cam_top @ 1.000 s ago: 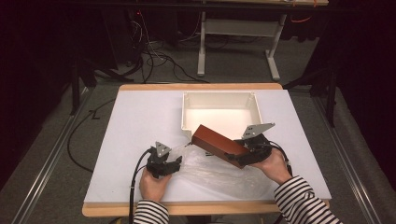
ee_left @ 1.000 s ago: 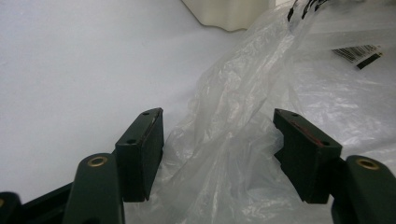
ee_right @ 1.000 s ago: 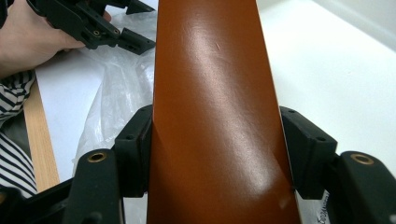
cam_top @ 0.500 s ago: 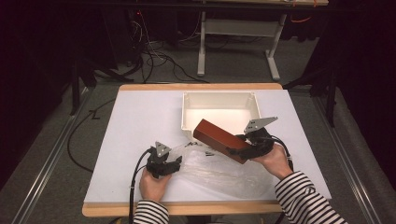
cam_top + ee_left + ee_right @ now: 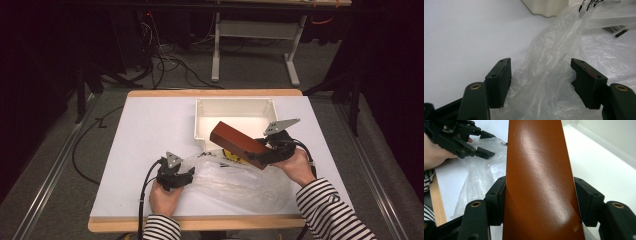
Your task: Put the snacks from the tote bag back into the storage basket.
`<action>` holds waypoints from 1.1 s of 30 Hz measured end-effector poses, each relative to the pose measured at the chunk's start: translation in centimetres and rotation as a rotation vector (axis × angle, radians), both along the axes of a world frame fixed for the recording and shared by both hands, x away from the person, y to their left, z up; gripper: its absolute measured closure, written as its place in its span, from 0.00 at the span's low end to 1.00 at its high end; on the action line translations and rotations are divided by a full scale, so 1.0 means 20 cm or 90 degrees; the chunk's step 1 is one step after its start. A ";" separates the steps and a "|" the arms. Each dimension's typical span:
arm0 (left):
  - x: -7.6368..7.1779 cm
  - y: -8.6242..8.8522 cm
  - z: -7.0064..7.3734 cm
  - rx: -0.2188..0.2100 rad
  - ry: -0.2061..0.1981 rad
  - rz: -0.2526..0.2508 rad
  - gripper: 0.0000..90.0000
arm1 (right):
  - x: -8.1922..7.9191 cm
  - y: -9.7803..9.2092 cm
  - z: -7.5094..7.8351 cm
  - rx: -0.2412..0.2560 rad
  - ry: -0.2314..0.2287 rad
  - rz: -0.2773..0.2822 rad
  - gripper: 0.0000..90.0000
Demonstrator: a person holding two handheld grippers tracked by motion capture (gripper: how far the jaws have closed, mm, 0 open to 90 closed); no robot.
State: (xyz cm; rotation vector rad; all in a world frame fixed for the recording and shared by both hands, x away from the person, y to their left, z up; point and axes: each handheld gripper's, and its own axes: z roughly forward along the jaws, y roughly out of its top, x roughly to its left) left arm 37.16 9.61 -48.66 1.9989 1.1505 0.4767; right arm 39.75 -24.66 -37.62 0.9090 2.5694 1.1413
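The brown box (image 5: 239, 144) is being held tilted above the table (image 5: 150, 130), its far end reaching over the near rim of the white bin (image 5: 235, 103). The right gripper (image 5: 272, 150) is clamping its near end, jaws pressing both sides. At 8 o'clock from the box, the left gripper (image 5: 182, 176) is straddling the clear plastic bag (image 5: 240, 180), jaws spread apart

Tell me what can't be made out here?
- Right gripper view: the brown box runs off the top and bottom edges, so its ends are cut off.
- Left gripper view: the label print is too blurred to read.
- High view: the box hides part of the tray floor.
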 end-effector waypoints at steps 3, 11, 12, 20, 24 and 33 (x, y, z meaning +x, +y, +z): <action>0.00 0.00 0.00 0.000 0.000 0.000 0.39 | 0.02 0.00 0.01 -0.005 0.000 -0.001 0.41; 0.00 0.00 0.00 -0.001 0.000 0.000 0.39 | 0.07 -0.01 0.04 -0.021 -0.001 -0.017 0.41; 0.00 0.00 0.00 -0.001 0.000 0.000 0.39 | 0.08 -0.02 0.04 -0.021 -0.001 -0.020 0.41; 0.00 0.00 0.00 -0.004 0.000 0.001 0.39 | 0.17 -0.04 0.06 -0.021 0.025 -0.058 0.41; 0.00 0.00 0.00 -0.005 0.000 0.002 0.39 | 0.21 -0.04 0.06 -0.031 0.021 -0.063 0.41; 0.00 0.00 0.00 -0.006 -0.002 0.003 0.39 | 0.29 -0.01 0.04 -0.044 0.025 -0.076 0.41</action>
